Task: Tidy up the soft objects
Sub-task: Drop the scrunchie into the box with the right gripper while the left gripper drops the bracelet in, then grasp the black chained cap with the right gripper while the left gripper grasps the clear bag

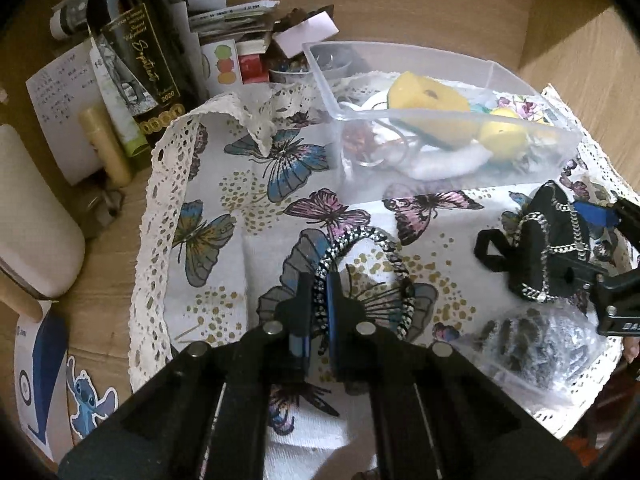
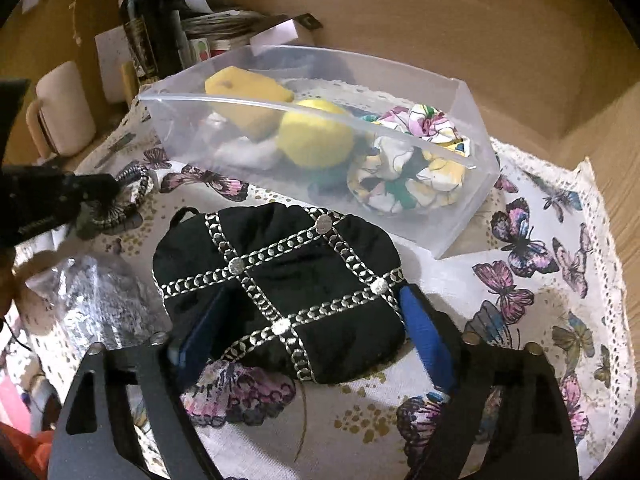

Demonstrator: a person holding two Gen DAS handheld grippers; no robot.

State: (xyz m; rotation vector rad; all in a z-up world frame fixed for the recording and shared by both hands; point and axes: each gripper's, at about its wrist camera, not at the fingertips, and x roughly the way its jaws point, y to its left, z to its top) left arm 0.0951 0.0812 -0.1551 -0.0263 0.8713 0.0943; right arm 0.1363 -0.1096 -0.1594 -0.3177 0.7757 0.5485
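My left gripper (image 1: 318,300) is shut on a black-and-white braided hair ring (image 1: 366,276) that lies on the butterfly cloth (image 1: 224,216). My right gripper (image 2: 312,316) holds its blue pads against both sides of a black pouch with silver chain trim (image 2: 280,280), which rests on the cloth; the pouch also shows in the left wrist view (image 1: 548,240). A clear plastic box (image 2: 460,200) behind them holds a yellow sponge (image 2: 244,92), a yellow ball (image 2: 316,136) and floral scrunchies (image 2: 404,176).
A clear bag of dark items (image 1: 532,344) lies beside the pouch. A dark wine bottle (image 1: 136,44), papers, a cream tube (image 1: 106,144) and a white mug (image 2: 66,108) crowd the back left. Cardboard walls rise behind the box.
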